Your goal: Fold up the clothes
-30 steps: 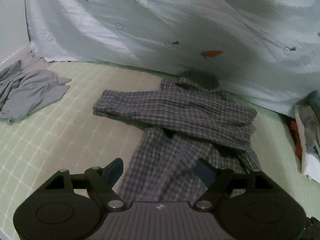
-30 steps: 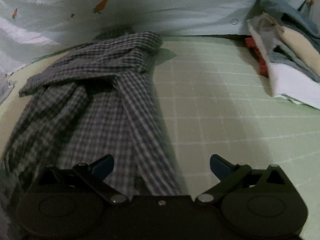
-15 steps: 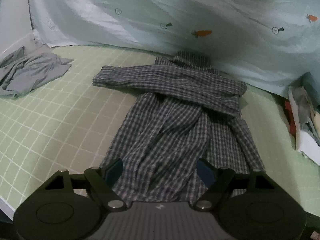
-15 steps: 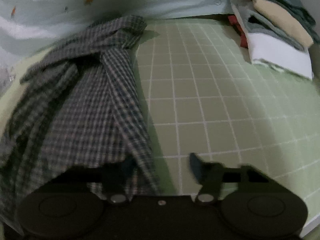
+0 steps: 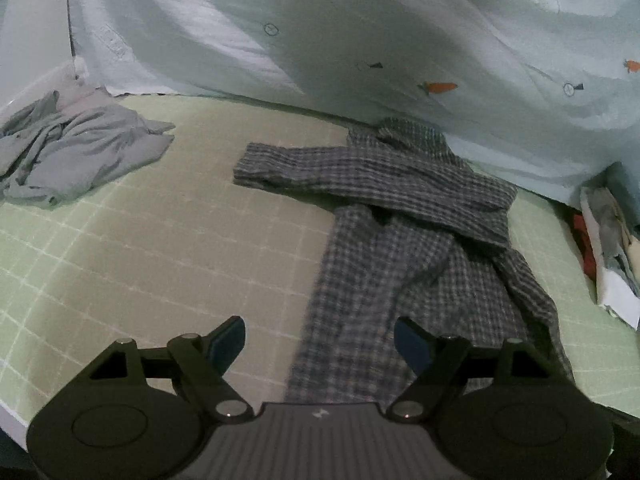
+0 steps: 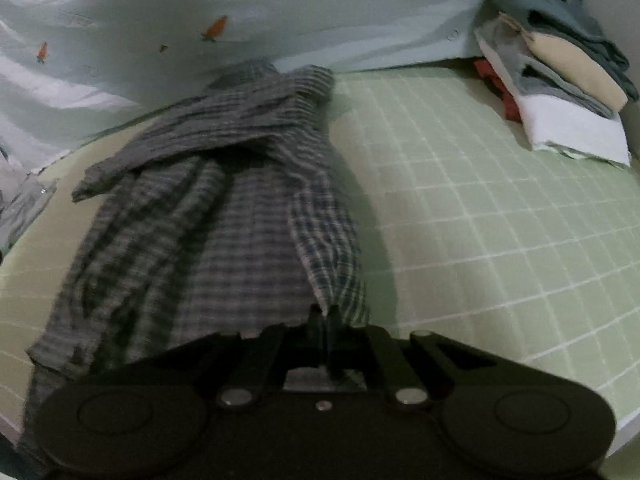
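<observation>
A grey checked shirt (image 5: 404, 240) lies lengthwise on the green grid mat (image 5: 160, 248), collar far, both sleeves folded across the chest. It also shows in the right wrist view (image 6: 224, 216). My left gripper (image 5: 320, 344) is open and empty, hovering over the shirt's near left hem edge. My right gripper (image 6: 325, 320) is shut on the shirt's near right hem corner, and the cloth rises to its fingertips.
A crumpled grey garment (image 5: 68, 148) lies at the mat's far left. A stack of folded clothes (image 6: 556, 80) sits at the far right and shows in the left wrist view (image 5: 608, 248). A pale carrot-print sheet (image 5: 360, 32) hangs behind. The mat's front edge (image 6: 624, 424) is close.
My right gripper has closed from wide open onto the shirt's right hem corner. My left gripper stayed open and shifted left toward the left hem edge.
</observation>
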Demonstrator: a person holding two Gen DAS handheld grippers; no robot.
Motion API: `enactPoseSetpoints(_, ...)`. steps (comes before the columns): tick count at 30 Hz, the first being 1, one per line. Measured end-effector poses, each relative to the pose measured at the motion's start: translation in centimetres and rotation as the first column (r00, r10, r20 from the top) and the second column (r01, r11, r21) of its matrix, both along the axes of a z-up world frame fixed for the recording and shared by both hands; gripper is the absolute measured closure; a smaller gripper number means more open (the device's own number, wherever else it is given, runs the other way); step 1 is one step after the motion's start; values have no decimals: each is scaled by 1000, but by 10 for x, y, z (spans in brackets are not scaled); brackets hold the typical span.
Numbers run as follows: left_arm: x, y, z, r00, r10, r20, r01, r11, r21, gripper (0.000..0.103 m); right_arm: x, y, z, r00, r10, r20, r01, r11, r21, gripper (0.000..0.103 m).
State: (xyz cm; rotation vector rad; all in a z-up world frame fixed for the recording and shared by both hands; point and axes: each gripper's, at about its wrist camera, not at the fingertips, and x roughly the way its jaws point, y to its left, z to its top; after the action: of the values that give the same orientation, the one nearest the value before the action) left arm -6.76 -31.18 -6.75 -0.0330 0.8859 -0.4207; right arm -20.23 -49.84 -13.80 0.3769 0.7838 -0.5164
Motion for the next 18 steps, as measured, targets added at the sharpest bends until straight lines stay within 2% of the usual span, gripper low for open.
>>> enactPoseSetpoints(9,28,46,-1,996,-89,9,89,996,-15,21,35,69,20,996,-2,85,2,1000,1,101)
enactPoseSetpoints(13,31,62,-4,992,-129,11,129,991,-19,21,51,95,18,990,16,139,-22,999,46,100)
enactPoseSetpoints(14,30,65,-5,991,-135,11,135,991,-16,21,55,97,13,991,23,134,-31,998,61,99)
enactPoseSetpoints(16,30,71,-5,989,-148,10,148,989,-12,21,63,100,3,991,37,126,-49,995,92,86)
enactPoseSetpoints(17,29,74,-4,988,-155,14,155,988,-14,20,63,99,0,994,18,110,-32,992,125,84)
enactPoseSetpoints(18,29,78,-4,987,-161,18,161,987,-13,19,58,96,0,992,-17,122,-2,988,153,79)
